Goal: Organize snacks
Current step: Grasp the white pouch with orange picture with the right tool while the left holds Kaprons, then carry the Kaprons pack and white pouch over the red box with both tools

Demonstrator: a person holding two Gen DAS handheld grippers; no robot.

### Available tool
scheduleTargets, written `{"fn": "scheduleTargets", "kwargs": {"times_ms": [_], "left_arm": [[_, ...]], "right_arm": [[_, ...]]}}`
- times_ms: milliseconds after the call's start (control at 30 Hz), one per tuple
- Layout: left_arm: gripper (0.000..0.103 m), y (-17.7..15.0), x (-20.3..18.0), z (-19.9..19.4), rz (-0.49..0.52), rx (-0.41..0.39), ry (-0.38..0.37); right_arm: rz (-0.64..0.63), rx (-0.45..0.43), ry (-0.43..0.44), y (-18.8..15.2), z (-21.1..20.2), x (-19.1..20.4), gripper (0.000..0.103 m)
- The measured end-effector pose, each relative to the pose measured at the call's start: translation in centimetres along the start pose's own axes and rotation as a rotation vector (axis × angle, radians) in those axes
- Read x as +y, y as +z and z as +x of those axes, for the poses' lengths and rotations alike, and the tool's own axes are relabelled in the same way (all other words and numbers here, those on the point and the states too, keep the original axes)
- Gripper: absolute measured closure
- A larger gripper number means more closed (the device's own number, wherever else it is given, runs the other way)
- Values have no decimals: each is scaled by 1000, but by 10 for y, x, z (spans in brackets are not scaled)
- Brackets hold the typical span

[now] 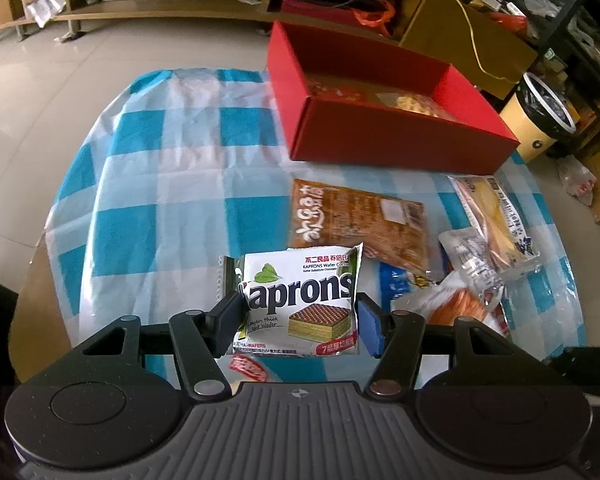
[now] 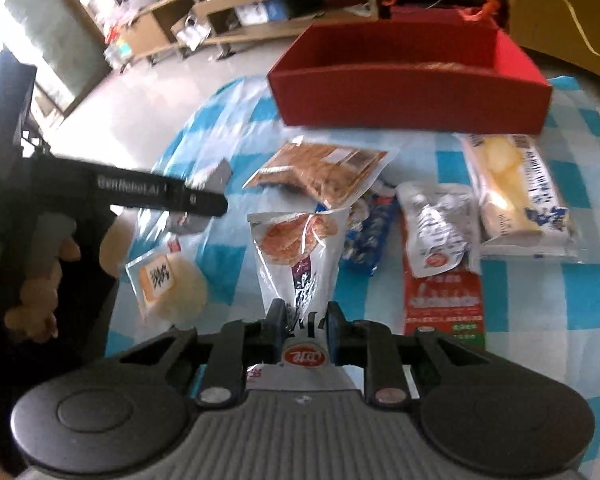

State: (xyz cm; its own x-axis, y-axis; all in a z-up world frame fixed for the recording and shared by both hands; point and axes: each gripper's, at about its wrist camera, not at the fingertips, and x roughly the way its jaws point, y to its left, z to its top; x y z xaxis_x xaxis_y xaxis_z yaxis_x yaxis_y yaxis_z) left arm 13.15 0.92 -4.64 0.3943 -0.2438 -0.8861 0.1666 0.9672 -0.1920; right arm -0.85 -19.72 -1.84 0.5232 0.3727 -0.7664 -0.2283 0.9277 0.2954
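Observation:
My left gripper [image 1: 296,316] is shut on a white Kaprons wafer packet [image 1: 300,300] and holds it above the checked tablecloth [image 1: 160,168]. My right gripper [image 2: 304,320] is shut on a white snack pouch with an orange picture [image 2: 296,256], lifted above the cloth. The open red box [image 1: 380,128] stands at the far side of the table with some snacks inside; it also shows in the right wrist view [image 2: 412,92]. Loose snacks lie in front of it: a brown packet [image 1: 360,220], a yellow bread packet [image 1: 496,216] and a silver pouch [image 2: 440,232].
A round white cracker packet [image 2: 168,280], a blue packet [image 2: 368,232] and a red-green packet [image 2: 444,300] lie on the cloth. The left gripper's black body [image 2: 148,192] crosses the right view's left side. A bin [image 1: 540,116] and shelves [image 1: 160,4] stand beyond the table.

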Motion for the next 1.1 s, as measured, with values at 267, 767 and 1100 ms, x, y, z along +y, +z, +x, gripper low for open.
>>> {"fn": "scheduleTargets", "kwargs": {"times_ms": [267,767,1100], "left_arm": [[36,-2,-16,1,34,0,8],[36,13,-49,-13,87,-77,19],[36,34,-64,-23,98,-141,23]], "right_arm": [[68,-97,31,11,-25,-16,84],[129,-230,25,42,-49,-30,84],[142,-303,21,58,-60,-29,84]]}}
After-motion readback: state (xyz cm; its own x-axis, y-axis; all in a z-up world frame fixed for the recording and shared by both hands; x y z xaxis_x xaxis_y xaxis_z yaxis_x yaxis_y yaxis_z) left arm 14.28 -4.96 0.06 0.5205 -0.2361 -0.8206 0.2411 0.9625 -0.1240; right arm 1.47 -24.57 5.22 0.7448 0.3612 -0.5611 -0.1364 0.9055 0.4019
